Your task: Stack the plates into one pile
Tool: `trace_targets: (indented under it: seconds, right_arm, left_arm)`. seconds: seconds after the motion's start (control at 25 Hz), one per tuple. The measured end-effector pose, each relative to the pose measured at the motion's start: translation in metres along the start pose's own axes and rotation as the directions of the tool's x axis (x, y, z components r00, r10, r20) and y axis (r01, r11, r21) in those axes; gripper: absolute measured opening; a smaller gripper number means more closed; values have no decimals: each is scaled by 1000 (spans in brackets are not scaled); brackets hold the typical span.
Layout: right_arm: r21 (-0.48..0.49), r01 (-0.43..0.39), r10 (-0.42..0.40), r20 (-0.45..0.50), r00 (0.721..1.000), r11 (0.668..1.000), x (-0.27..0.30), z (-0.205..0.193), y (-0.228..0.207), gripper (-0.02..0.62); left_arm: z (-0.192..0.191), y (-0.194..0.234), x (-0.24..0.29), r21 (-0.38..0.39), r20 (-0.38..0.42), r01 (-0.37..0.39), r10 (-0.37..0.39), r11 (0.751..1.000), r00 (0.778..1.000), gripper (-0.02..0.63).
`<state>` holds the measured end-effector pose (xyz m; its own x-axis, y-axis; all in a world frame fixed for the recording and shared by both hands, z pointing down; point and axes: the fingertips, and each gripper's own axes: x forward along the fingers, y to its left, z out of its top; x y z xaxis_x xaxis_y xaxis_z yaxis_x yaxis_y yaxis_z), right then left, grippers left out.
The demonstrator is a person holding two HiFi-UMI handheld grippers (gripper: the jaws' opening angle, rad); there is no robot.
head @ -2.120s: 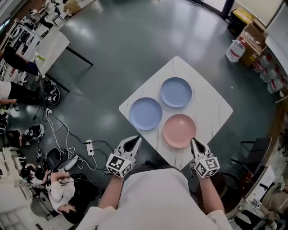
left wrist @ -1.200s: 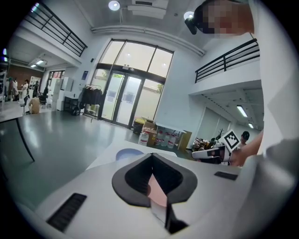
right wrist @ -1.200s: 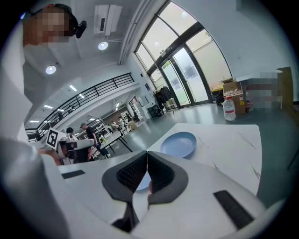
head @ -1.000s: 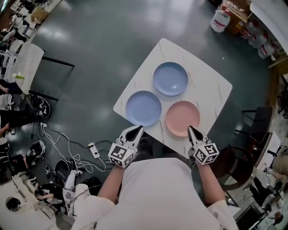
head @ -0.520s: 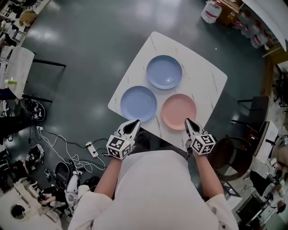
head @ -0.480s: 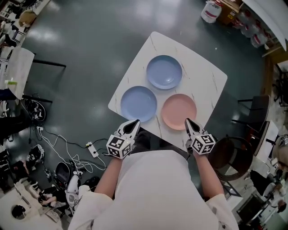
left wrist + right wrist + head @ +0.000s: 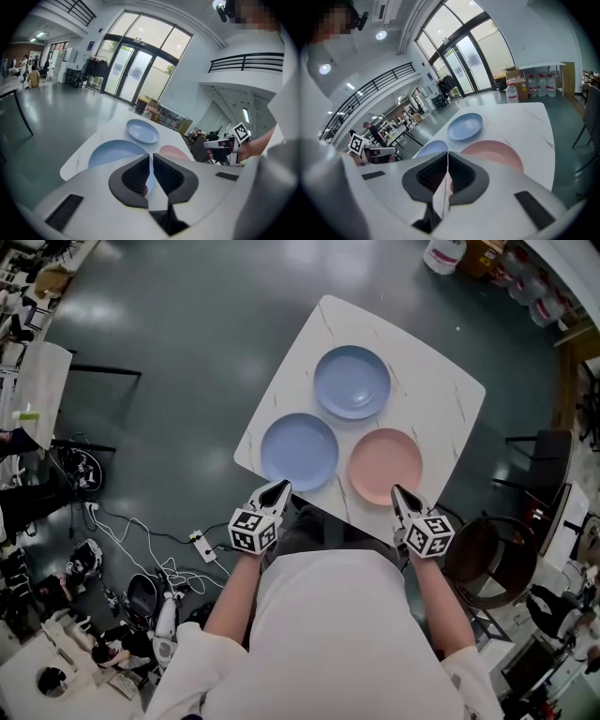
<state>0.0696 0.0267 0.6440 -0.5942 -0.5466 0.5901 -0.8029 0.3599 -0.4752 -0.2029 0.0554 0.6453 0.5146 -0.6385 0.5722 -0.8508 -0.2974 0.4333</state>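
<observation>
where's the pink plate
Head view: the pink plate lies on the table, right of the nearer blue plate, just ahead of the right claw.

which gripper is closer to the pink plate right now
Right. The right gripper sits at the near edge of the pink plate, pointing at it. The left gripper is off to that plate's left, at the nearer blue plate.

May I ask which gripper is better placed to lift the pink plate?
Right: the right gripper points at the near rim of the pink plate, while the left gripper faces the nearer blue plate. Both are shut.
</observation>
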Motion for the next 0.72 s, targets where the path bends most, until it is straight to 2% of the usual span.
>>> trace_targets:
  seconds: [0.2,0.36,0.56,0.72]
  right_arm:
    - [-26,-22,21,-34,999,999,14,0,15,25]
    - [-48,-28,25,-64,998,998,24,-3,23,25]
    - [-64,-37,31,-90,995,997,35,-4,39,25]
    - [-79,-55,45,-115,992,995,45,-9,51,25]
  left_arm:
    - [-12,22,9,-34,-42,-15,14,999,999,23]
    - [-22,42,17,-56,-79,-41,36,998,996,66]
    - [-30,79,20,-92,-119,-108,96,990,988,71]
    - [-37,106,25,-155,-143,-156,134,976,981,74]
